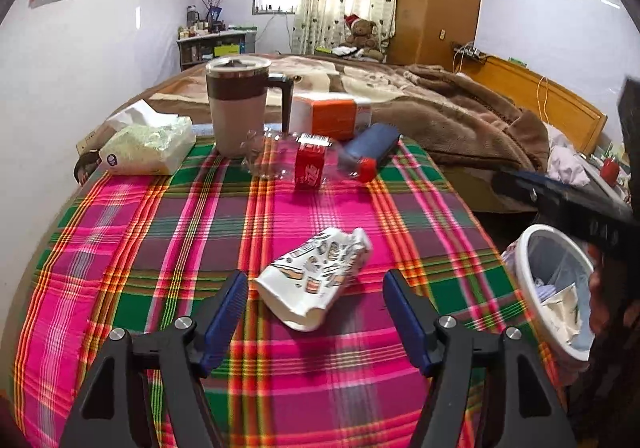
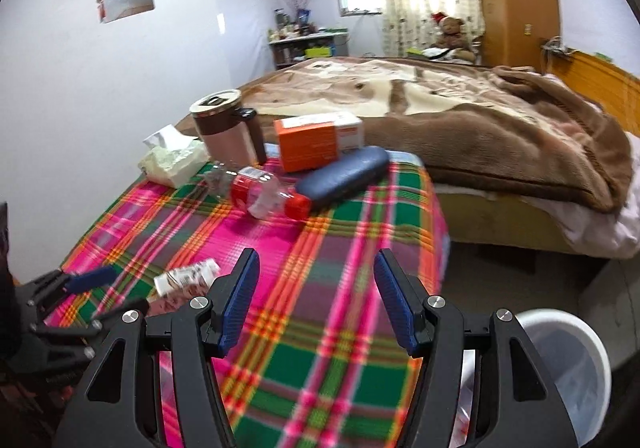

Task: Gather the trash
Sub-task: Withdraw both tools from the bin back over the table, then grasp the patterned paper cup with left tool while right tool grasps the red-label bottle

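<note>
The left tool (image 1: 314, 314), spread and empty, is lining up on the crushed paper cup (image 1: 316, 280) just ahead, needing a closing pinch next.

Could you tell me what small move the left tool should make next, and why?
Probably ease the left tool forward and down over the crushed paper cup: its jaws are open and empty, and the cup lies just ahead on the plaid cloth.
</note>
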`<state>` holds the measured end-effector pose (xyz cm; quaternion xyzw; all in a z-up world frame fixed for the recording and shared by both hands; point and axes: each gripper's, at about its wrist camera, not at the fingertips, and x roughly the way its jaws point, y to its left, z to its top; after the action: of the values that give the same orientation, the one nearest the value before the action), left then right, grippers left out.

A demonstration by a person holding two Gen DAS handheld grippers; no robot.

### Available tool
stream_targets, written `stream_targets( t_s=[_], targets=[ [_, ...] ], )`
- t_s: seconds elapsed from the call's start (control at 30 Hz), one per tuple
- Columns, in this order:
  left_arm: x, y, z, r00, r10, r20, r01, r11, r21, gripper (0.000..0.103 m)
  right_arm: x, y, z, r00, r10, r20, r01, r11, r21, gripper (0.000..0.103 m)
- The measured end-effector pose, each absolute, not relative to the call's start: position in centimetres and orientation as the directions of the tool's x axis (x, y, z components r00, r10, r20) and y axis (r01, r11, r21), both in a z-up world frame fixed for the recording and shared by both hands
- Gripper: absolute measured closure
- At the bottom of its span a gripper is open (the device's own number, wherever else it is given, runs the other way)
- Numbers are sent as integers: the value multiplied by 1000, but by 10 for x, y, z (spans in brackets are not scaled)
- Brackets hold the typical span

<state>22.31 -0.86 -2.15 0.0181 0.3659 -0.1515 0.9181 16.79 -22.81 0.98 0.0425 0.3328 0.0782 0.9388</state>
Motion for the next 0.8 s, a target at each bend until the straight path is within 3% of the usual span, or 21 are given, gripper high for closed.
stream_targets(
  t_s=[0.57, 0.8],
  targets=[
    [281, -20, -61, 600, -234, -765, 400, 916, 33, 33, 256, -192, 3, 682, 330, -652, -302, 940, 160, 40],
    [301, -16, -71, 559, -239, -794, 399, 917, 5, 33, 283, -181, -1, 649, 373, -663, -350, 920, 174, 37]
  ],
)
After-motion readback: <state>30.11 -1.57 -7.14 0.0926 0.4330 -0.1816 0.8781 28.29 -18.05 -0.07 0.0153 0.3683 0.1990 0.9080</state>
